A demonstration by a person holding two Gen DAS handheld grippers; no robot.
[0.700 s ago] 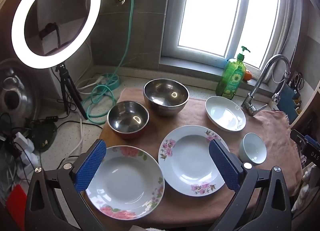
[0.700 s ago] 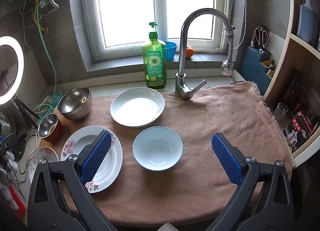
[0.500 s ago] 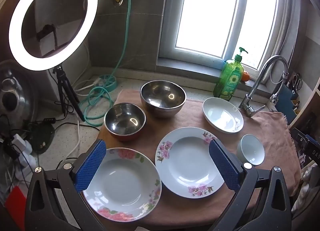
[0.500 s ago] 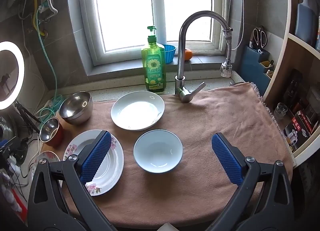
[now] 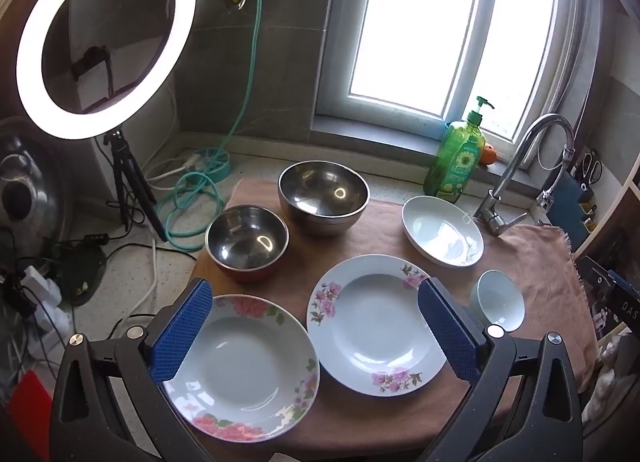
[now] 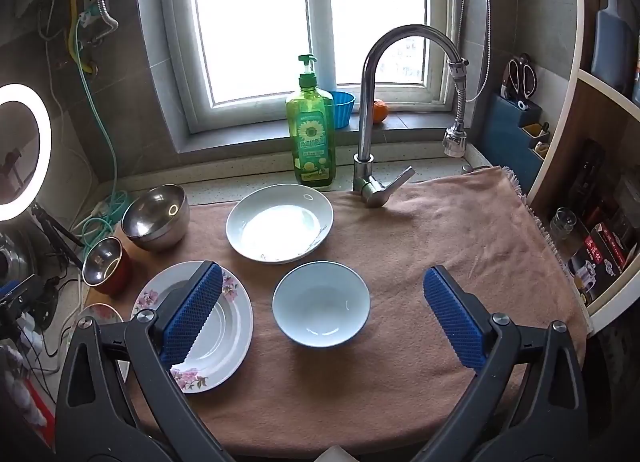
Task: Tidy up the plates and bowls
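Setting: kitchen counter [image 6: 224, 190] under a window, spread with a brown towel [image 6: 460, 246]; faucet [image 6: 372, 110] and green soap bottle [image 6: 312, 134] at the back, ring light [image 5: 106, 40] far left.
Left hand-held gripper [image 5: 316, 338]: spread wide, holding nothing, above the counter's near edge.
Floral plates: one [image 5: 244, 370] just ahead of its left finger, the other [image 5: 376, 326] just ahead of its right finger, rims nearly touching.
Steel bowls: small one [image 5: 247, 240] and large one [image 5: 323, 192] beyond the plates, side by side.
Right hand-held gripper [image 6: 324, 322]: spread wide, holding nothing.
Small white bowl [image 6: 321, 304]: straight ahead between its fingers, apart from both.
White deep plate [image 6: 279, 223]: just beyond that bowl.
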